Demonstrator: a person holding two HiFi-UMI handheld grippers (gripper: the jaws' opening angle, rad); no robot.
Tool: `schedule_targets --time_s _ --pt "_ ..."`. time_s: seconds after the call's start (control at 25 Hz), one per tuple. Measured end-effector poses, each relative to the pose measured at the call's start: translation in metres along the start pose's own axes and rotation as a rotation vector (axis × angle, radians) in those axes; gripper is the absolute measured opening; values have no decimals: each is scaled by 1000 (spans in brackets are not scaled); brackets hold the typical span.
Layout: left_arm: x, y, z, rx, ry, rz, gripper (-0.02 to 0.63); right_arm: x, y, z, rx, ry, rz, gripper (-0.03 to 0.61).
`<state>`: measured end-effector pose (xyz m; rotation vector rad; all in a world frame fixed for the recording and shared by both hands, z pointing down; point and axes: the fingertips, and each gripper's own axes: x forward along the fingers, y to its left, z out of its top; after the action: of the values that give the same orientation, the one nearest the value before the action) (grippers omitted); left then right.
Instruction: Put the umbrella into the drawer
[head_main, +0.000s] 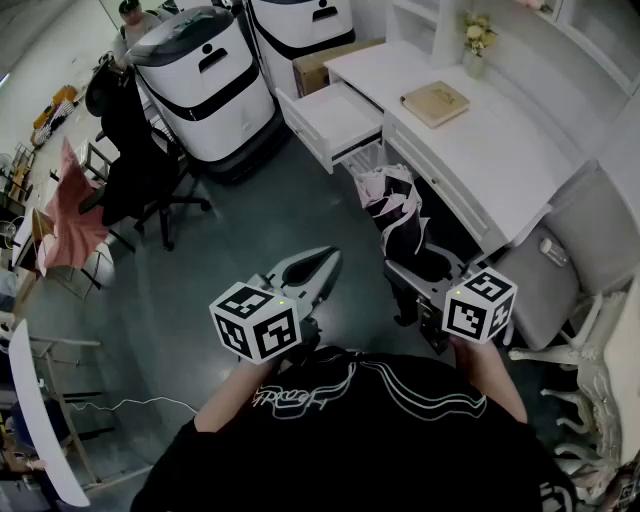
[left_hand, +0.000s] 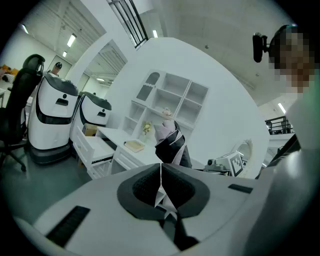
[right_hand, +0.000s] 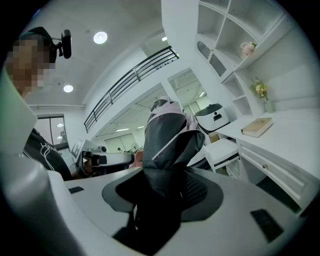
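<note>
In the head view my right gripper (head_main: 430, 270) is shut on the lower end of a folded black and pale pink umbrella (head_main: 398, 212). The umbrella reaches from the jaws toward the white desk. In the right gripper view the umbrella (right_hand: 170, 145) stands up between the jaws of the right gripper (right_hand: 165, 185) and hides the pads. The desk's open drawer (head_main: 335, 120) is pulled out at the far left end of the desk, beyond the umbrella tip. My left gripper (head_main: 322, 262) is left of the umbrella, shut with nothing in it; its jaws meet in the left gripper view (left_hand: 161, 175).
A tan book (head_main: 435, 103) and a small vase of flowers (head_main: 478, 40) sit on the white desk (head_main: 500, 150). Two white and black machines (head_main: 205, 80) stand behind the drawer. A black office chair (head_main: 130, 140) is at left, a grey padded chair (head_main: 570, 260) at right.
</note>
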<state>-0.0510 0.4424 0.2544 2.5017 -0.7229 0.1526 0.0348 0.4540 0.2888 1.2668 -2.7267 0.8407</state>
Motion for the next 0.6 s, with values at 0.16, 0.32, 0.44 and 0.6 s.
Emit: schedule_targets --time_s 0.16,0.32,0.44,0.6 --pt "3 2 -1 7 -3 -5 26 1 -4 1 -2 -13 -3 221" --pt "6 4 2 10 -7 -12 26 0 -5 2 -6 -15 -8 221" --pt "6 4 3 14 -6 -23 26 0 -3 4 5 -34 0 221" --pt "11 8 2 24 -7 -28 25 2 -11 5 15 -52 -3 221"
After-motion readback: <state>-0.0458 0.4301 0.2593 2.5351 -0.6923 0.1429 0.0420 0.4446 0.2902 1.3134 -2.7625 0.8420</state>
